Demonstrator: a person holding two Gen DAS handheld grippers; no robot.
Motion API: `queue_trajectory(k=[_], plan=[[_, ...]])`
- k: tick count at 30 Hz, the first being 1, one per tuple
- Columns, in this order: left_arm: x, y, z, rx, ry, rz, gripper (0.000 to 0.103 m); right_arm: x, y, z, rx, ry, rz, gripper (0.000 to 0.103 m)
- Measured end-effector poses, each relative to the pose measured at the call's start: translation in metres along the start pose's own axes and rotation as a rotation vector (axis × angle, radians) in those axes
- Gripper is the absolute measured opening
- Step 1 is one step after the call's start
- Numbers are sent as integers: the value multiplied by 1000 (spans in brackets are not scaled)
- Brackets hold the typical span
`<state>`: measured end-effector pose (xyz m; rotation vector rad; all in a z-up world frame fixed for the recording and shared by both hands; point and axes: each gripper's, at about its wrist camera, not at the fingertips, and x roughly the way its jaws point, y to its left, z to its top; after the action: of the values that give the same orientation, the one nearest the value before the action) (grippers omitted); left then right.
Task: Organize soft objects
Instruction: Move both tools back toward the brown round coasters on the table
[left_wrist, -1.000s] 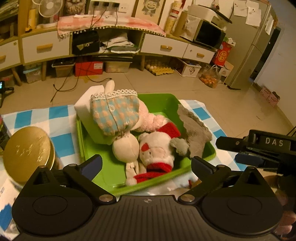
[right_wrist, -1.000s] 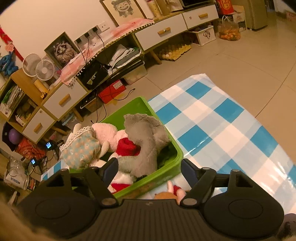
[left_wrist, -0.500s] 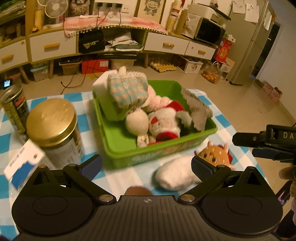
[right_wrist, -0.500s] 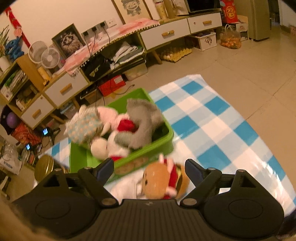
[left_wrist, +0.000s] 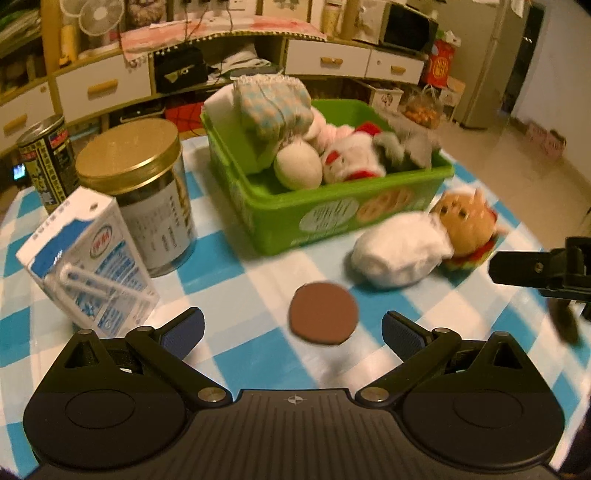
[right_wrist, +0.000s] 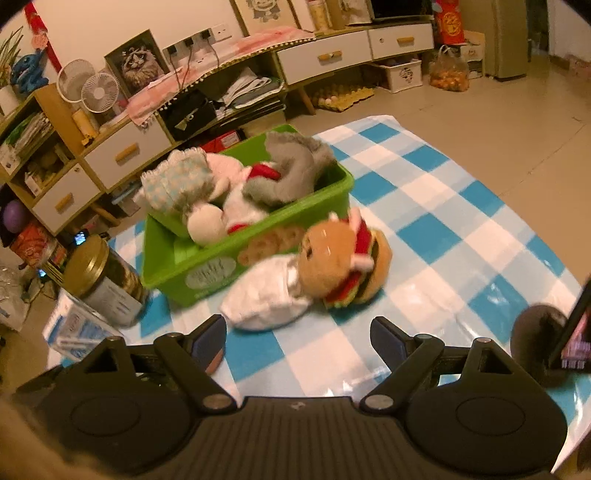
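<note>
A green bin (left_wrist: 332, 218) (right_wrist: 236, 258) holds several plush toys: a checked one (left_wrist: 269, 99), a white ball-headed one (left_wrist: 299, 168), a red-and-white one (left_wrist: 351, 158) and a grey one (right_wrist: 291, 166). On the cloth in front of it lie a white plush (left_wrist: 399, 254) (right_wrist: 266, 295) and a burger plush (left_wrist: 467, 225) (right_wrist: 343, 262), touching each other. A brown disc (left_wrist: 324, 318) lies nearer. My left gripper (left_wrist: 291, 328) is open and empty, just short of the disc. My right gripper (right_wrist: 297, 341) is open and empty, just short of the white plush; part of it shows in the left wrist view (left_wrist: 543, 271).
A blue-and-white checked cloth (right_wrist: 443, 229) covers the table. A gold-lidded jar (left_wrist: 144, 192) (right_wrist: 103, 280), a milk carton (left_wrist: 92, 258) and a tin can (left_wrist: 46, 158) stand left of the bin. A dark object (right_wrist: 543, 332) sits at the right edge. Cabinets and floor lie beyond.
Both grippers have pulled back and down from over the bin. The white plush, burger plush, disc, jar and carton have come into view. Both stay open.
</note>
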<state>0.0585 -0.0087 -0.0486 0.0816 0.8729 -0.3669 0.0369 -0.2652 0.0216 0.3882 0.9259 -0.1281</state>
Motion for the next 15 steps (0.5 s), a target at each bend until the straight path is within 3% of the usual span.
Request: queue_trajectory(k=[5, 15], plan=[[9, 7, -18, 0, -20, -10, 98, 6, 0, -33, 11, -25, -65, 69], [25, 10, -38, -6, -68, -17, 98, 19, 12, -93, -129, -135, -158, 69]])
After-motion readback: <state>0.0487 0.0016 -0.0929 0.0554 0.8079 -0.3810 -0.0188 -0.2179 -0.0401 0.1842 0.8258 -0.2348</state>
